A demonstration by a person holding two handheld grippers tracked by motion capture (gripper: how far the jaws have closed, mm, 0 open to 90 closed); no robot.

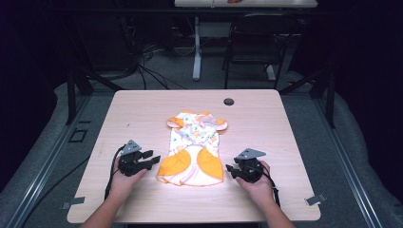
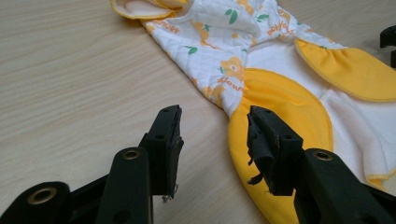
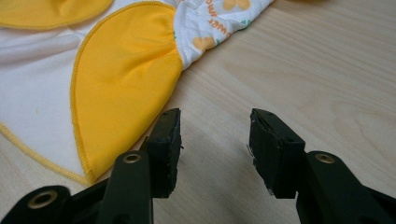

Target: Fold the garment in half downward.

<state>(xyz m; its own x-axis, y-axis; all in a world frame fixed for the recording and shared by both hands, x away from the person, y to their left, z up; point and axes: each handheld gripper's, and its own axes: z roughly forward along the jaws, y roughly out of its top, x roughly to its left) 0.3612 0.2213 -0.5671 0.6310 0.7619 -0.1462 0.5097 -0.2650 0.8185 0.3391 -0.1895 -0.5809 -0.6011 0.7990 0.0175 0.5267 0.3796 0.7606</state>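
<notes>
A small white baby garment [image 1: 192,145] with orange prints and two yellow-orange panels lies flat in the middle of the wooden table [image 1: 142,109]. My left gripper [image 1: 151,158] rests on the table just left of its lower edge, open, with nothing between the jaws. In the left gripper view the garment [image 2: 261,60] lies ahead and the gripper [image 2: 214,126] has its right jaw over the yellow panel's edge. My right gripper [image 1: 230,169] sits just right of the garment, open and empty. In the right gripper view the yellow panel [image 3: 126,79] lies beside the left jaw of the gripper [image 3: 215,128].
A round cable hole [image 1: 229,101] sits near the table's far edge. A black chair [image 1: 256,42] and a white table leg [image 1: 196,47] stand beyond the table. Cables trail from both grippers toward the near edge.
</notes>
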